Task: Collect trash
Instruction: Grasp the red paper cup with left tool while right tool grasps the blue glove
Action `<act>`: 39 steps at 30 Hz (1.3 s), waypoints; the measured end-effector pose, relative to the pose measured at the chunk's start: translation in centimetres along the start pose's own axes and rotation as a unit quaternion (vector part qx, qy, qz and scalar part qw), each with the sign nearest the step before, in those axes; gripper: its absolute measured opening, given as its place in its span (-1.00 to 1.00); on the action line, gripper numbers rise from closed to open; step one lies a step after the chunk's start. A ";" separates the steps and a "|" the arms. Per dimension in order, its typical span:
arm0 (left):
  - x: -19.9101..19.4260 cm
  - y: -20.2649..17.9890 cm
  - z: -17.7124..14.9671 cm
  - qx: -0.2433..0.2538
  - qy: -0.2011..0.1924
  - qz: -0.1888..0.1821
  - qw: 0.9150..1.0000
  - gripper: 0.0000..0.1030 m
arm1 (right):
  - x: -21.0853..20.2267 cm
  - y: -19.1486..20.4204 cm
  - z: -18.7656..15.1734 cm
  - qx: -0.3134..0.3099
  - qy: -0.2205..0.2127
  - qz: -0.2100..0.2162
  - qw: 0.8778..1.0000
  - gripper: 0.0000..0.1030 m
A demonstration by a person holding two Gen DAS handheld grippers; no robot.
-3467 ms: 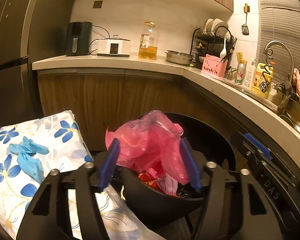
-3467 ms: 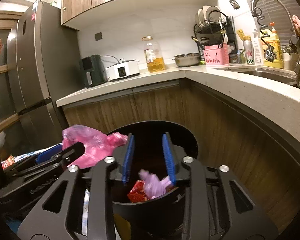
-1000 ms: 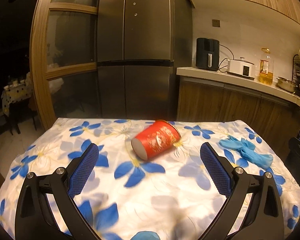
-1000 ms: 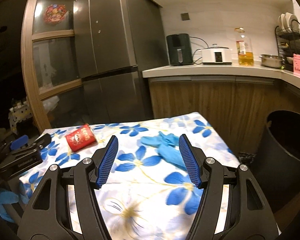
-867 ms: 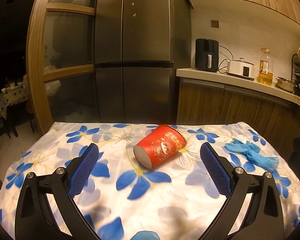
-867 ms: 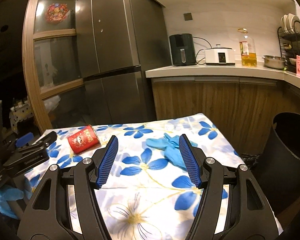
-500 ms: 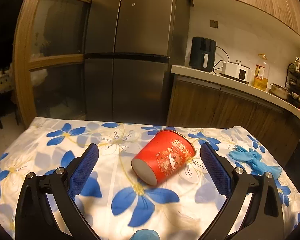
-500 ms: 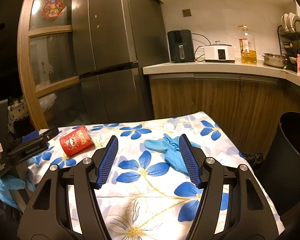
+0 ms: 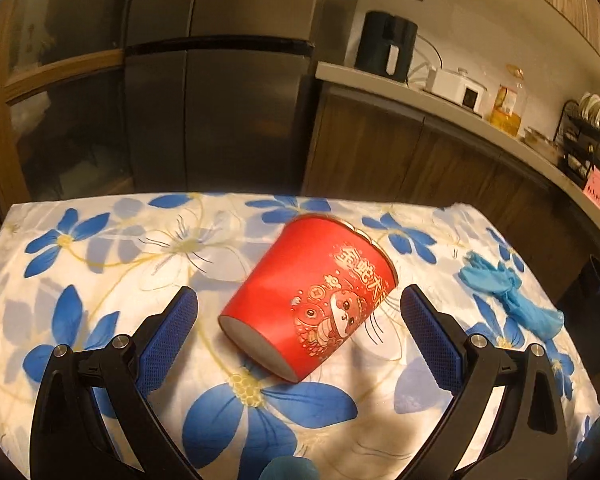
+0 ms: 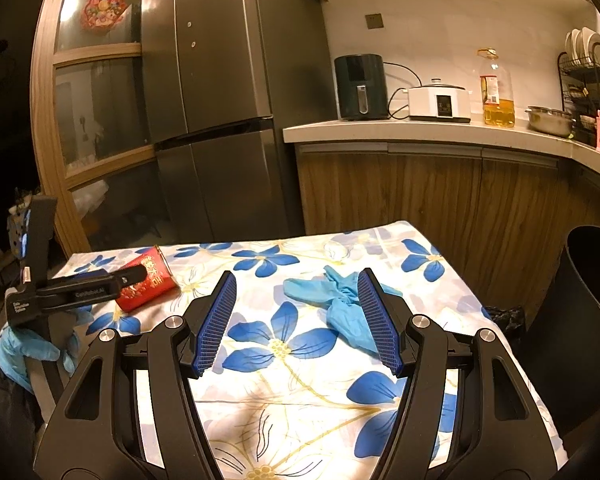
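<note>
A red paper cup point(image 9: 312, 300) lies on its side on the flowered tablecloth point(image 9: 100, 256), its base toward me. My left gripper point(image 9: 298, 332) is open, and the cup's base end sits between its blue pads point(image 9: 168, 336) with a gap on both sides. A crumpled blue glove point(image 9: 512, 296) lies at the right of the table. In the right wrist view my right gripper point(image 10: 298, 316) is open above the cloth, just short of the blue glove point(image 10: 336, 304); the right pad covers part of it. The red cup point(image 10: 148, 284) and the left gripper lie far left there.
A black trash bin point(image 10: 580, 320) stands on the floor right of the table. A dark fridge point(image 10: 220, 100) is behind the table. The counter point(image 10: 440, 128) carries an air fryer, a cooker, an oil bottle and a bowl. A blue-gloved hand point(image 10: 24, 348) holds the left gripper.
The left gripper has moved forward and down, so the red cup now lies between its open pads. The right gripper has crept slightly toward the blue glove.
</note>
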State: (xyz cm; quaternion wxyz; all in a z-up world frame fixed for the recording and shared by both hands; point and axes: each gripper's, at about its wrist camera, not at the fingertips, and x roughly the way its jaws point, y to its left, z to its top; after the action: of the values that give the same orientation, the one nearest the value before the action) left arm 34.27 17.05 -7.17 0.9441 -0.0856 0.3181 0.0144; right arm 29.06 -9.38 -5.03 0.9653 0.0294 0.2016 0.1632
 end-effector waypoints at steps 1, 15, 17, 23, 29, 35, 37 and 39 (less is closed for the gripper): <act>0.2 -0.1 0.0 0.002 0.003 0.001 1.000 0.88 | 0.0 0.0 0.0 0.000 0.000 0.000 1.000 0.21; 0.7 -1.3 -0.4 0.038 0.011 -0.003 0.999 0.24 | 1.0 -0.7 -0.3 0.001 0.008 -0.005 1.000 0.21; 0.6 -1.6 -0.5 0.044 0.010 -0.004 0.999 0.17 | 1.4 -0.9 -0.5 0.001 0.013 -0.006 1.000 0.21; 0.5 -1.8 -0.7 0.053 0.010 -0.007 0.999 0.10 | 2.8 -1.4 -0.9 0.007 0.033 -0.007 0.999 0.21; 0.5 -1.9 -0.8 0.058 0.009 -0.006 0.998 0.07 | 4.5 -2.4 -0.9 0.024 0.062 -0.004 0.998 0.21; 0.3 -2.3 -0.9 0.066 0.006 -0.005 0.998 0.03 | 6.2 -3.0 -1.1 0.030 0.098 -0.001 0.995 0.21; 0.2 -2.4 -0.9 0.068 0.004 -0.006 0.998 0.03 | 6.8 -3.0 -1.3 0.031 0.112 0.000 0.993 0.21; 0.1 -2.5 -0.9 0.070 0.002 -0.007 0.998 0.03 | 7.3 -3.1 -1.6 0.032 0.125 -0.001 0.992 0.21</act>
State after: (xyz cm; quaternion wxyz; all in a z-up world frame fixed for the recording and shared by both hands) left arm 33.98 14.42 -7.58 0.9472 -0.0215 0.3196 -0.0143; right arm 35.70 -9.92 -9.65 0.9312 0.0394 0.3257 0.1586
